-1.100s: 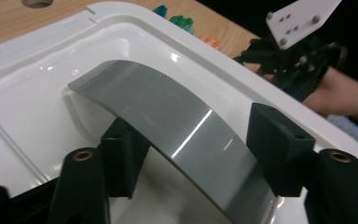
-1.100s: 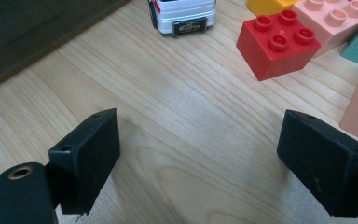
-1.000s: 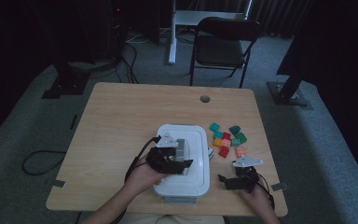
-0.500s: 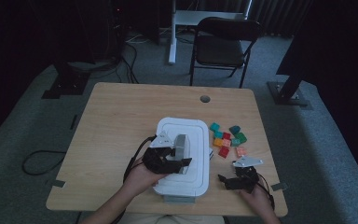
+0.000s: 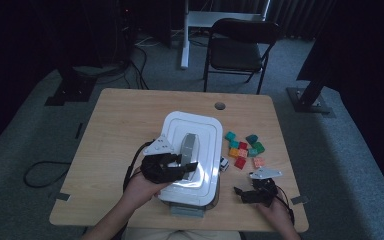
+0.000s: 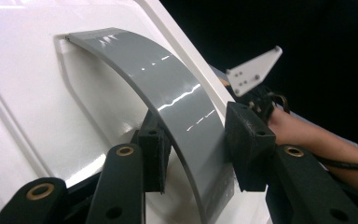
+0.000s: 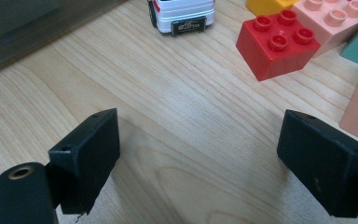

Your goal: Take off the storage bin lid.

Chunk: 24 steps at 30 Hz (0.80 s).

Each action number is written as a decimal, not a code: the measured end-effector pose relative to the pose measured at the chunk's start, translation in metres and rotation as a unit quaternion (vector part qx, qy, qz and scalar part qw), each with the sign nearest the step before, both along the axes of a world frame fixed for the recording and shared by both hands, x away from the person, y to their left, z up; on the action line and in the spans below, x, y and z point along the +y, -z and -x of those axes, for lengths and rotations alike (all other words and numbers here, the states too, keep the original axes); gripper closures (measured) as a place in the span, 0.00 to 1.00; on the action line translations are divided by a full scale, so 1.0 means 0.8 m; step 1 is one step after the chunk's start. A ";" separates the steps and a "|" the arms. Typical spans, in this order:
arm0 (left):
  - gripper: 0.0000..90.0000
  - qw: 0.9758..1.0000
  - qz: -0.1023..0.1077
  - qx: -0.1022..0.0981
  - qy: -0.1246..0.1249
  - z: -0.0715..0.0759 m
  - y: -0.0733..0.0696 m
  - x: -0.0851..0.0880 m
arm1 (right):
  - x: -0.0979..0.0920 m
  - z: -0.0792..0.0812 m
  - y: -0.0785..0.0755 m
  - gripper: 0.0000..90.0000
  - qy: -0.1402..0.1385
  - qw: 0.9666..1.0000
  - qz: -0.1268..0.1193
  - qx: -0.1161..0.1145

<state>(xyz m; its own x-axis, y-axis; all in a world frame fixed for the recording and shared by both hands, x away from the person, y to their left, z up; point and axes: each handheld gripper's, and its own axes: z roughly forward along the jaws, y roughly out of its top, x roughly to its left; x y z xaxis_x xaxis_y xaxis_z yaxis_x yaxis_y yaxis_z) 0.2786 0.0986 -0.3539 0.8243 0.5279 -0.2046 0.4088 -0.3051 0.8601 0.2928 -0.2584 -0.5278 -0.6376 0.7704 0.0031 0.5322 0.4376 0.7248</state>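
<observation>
From the high view, my left claw sits over the white box lid at mid-worktop, and my right claw rests near the coloured bricks. In the left gripper view, its jaws have just been closing and clench the lid's grey handle. In the right gripper view, my jaws stand released over bare wood, below a red brick and a toy car.
</observation>
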 end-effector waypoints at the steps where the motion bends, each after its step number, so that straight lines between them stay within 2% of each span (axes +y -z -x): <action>1: 0.69 1.000 0.005 0.001 -0.003 -0.001 0.000 0.004 | 0.000 0.000 0.000 0.14 0.000 1.000 0.000 0.000; 7: 0.70 1.000 0.021 0.008 -0.012 -0.005 -0.005 0.027 | 0.000 0.000 0.000 0.14 0.000 1.000 0.000 0.000; 9: 0.70 1.000 0.021 0.005 -0.019 -0.004 -0.007 0.035 | 0.000 0.000 0.000 0.14 0.000 1.000 0.000 0.000; 14: 0.70 0.999 0.031 0.009 -0.036 -0.007 -0.010 0.064 | 0.000 0.000 0.000 0.14 0.000 1.000 0.000 0.000; 17: 0.70 0.998 0.026 0.007 -0.053 -0.008 -0.010 0.082 | 0.000 0.000 0.000 0.14 0.000 1.000 0.000 0.000; 20: 0.71 0.998 0.030 0.012 -0.058 -0.009 -0.010 0.094 | 0.000 0.000 0.000 0.14 0.001 1.000 0.000 0.000; 22: 0.71 0.997 0.029 0.010 -0.068 -0.007 -0.008 0.109 | 0.000 0.000 0.000 0.14 0.001 1.000 0.000 0.000; 23: 0.71 0.997 0.029 0.010 -0.068 -0.007 -0.008 0.109 | 0.000 0.000 0.000 0.14 0.000 1.000 0.000 0.000; 24: 0.71 0.997 0.031 0.009 -0.072 -0.005 -0.007 0.120 | 0.000 0.000 0.000 0.14 0.000 1.000 0.000 0.000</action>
